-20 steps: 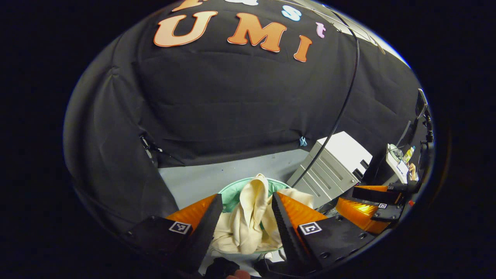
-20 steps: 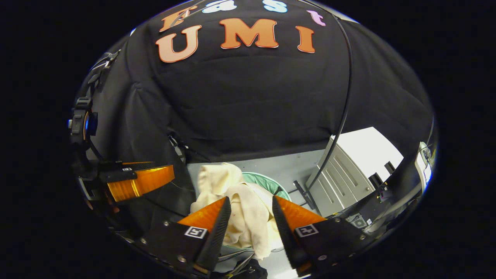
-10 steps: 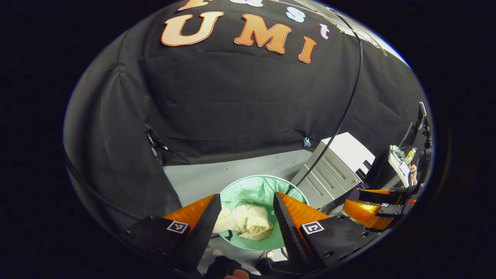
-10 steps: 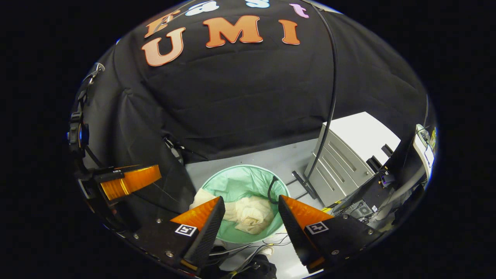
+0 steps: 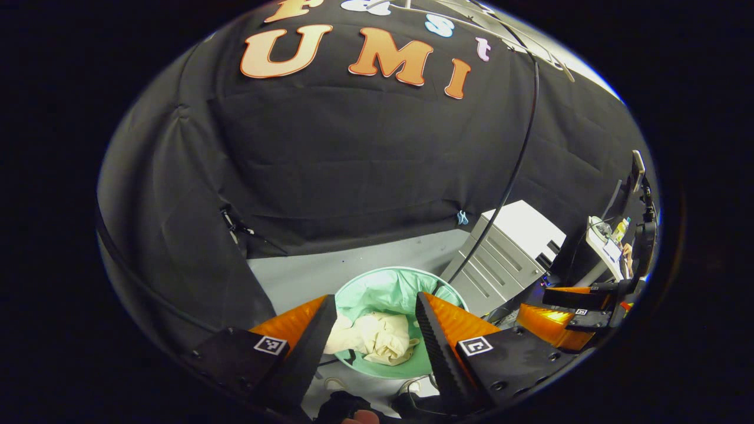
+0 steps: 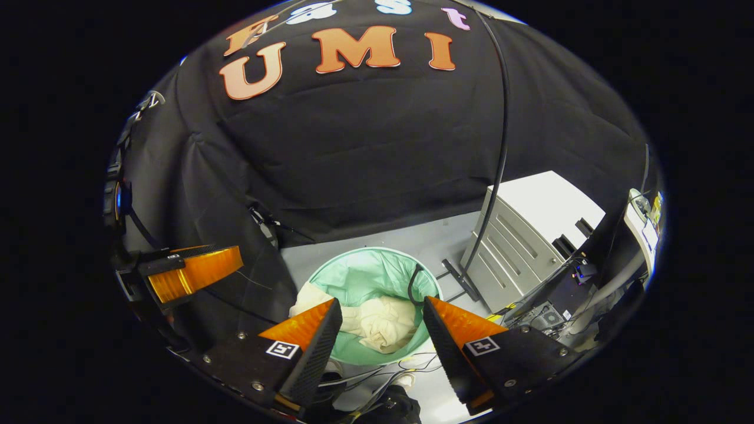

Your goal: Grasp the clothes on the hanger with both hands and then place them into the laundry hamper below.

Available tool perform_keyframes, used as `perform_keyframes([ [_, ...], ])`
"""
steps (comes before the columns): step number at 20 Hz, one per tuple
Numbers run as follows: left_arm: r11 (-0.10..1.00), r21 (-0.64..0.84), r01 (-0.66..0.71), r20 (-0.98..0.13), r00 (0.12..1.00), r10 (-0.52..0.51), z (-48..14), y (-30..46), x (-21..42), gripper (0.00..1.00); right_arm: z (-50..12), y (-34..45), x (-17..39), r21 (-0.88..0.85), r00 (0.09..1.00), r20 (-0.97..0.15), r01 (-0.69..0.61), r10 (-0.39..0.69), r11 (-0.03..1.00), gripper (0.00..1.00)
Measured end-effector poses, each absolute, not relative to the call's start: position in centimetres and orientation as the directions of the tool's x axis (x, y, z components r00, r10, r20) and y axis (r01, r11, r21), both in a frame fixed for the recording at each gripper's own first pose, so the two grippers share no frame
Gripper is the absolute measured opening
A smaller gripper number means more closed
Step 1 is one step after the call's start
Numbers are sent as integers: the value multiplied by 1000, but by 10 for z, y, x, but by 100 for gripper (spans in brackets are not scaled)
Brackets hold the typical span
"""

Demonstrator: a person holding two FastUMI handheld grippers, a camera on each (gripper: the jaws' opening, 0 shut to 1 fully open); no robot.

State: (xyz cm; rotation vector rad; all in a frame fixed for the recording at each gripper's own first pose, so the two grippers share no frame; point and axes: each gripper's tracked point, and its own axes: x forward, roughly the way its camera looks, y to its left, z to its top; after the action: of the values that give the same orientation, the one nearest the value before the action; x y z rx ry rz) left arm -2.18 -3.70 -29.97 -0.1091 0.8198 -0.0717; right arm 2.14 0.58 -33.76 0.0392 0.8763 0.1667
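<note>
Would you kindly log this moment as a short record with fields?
garment: crumpled cream cloth garment, lying inside the hamper
hamper: round hamper with mint-green liner, on the grey floor
left hand-held gripper: open, above the hamper, holding nothing
right hand-held gripper: open, above the hamper, holding nothing
nearby: grey drawer cabinet, right of the hamper

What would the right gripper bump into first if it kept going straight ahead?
Probably the cream clothes lying in the green hamper. They sit right between the open right gripper fingers, though depth is hard to judge.
</note>
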Motion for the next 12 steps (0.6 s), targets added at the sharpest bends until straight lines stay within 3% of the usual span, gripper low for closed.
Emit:
perform_keyframes([
  [8, 994, -112, 6, -635, 768, -76, -239, -23, -25, 90, -265, -1, 21, 86, 741, -655, -121, 147, 989, 87],
  [12, 995, -102, 21, -498, 865, -69, -175, -21, -12, 95, -193, -2, 29, 60, 832, -536, -130, 142, 990, 87],
])
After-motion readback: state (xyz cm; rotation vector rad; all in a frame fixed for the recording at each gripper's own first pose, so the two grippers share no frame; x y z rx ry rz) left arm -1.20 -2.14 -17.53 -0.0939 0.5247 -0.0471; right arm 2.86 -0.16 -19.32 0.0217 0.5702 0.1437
